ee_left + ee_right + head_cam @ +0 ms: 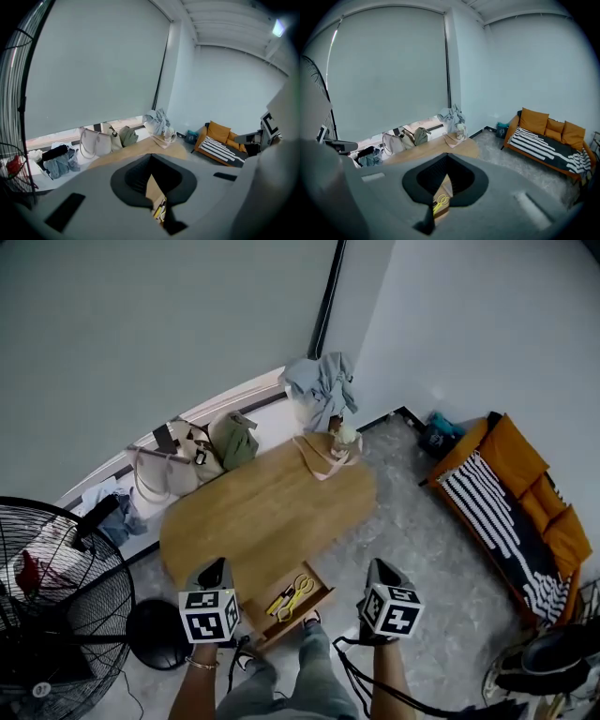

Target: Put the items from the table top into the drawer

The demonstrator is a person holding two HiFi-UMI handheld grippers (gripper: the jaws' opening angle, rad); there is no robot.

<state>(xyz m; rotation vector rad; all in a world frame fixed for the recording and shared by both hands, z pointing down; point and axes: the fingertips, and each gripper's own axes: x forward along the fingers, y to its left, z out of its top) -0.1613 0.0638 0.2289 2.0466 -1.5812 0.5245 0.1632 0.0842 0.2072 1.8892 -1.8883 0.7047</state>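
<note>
Left gripper point(214, 570): jaws together, empty, over near table point(262, 512) edge.
Right gripper point(380, 570): jaws together, empty, beside drawer point(322, 597).
Drawer: open under table, holding yellow scissors point(298, 592).
Table top, far end: pink bag point(323, 463), bottle point(344, 435).

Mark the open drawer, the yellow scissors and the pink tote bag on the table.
open drawer point(298, 621): head view, its front wall.
yellow scissors point(300, 587): head view, the handle loops.
pink tote bag point(323, 465): head view, the bag's body.
</note>
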